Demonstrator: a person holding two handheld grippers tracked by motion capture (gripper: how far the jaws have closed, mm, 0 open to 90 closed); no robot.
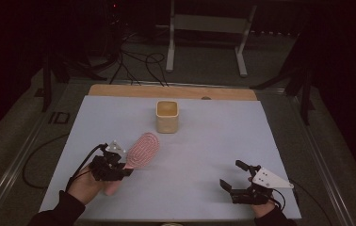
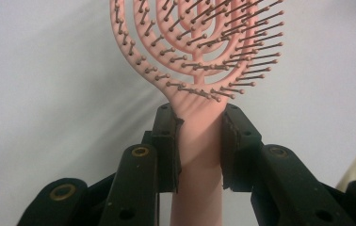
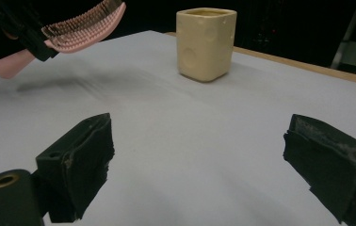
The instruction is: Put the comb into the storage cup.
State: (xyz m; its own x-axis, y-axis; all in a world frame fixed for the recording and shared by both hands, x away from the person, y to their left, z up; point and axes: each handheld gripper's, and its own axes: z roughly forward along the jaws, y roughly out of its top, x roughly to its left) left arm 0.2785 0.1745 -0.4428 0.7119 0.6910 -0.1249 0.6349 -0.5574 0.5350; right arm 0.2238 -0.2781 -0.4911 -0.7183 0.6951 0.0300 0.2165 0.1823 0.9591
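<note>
A pink hairbrush (image 1: 143, 149) with an openwork bristled head hangs above the white table, clear of it. My left gripper (image 1: 123, 164) is shut on its handle (image 2: 199, 141), just below the head, with the pads pressed on either side. In the right gripper view the hairbrush (image 3: 84, 26) floats tilted at the upper left. A cream square cup (image 1: 167, 116) stands upright at the table's middle back, and the cup (image 3: 206, 42) is empty of anything I can see. My right gripper (image 1: 236, 176) rests low near the front right edge, jaws wide apart with nothing between them.
The white table sheet (image 1: 214, 141) ends in a wooden strip at the back. Cables and a metal stand's legs (image 1: 209, 42) lie on the dark floor behind. A person's hands and dark sleeves come in from the bottom.
</note>
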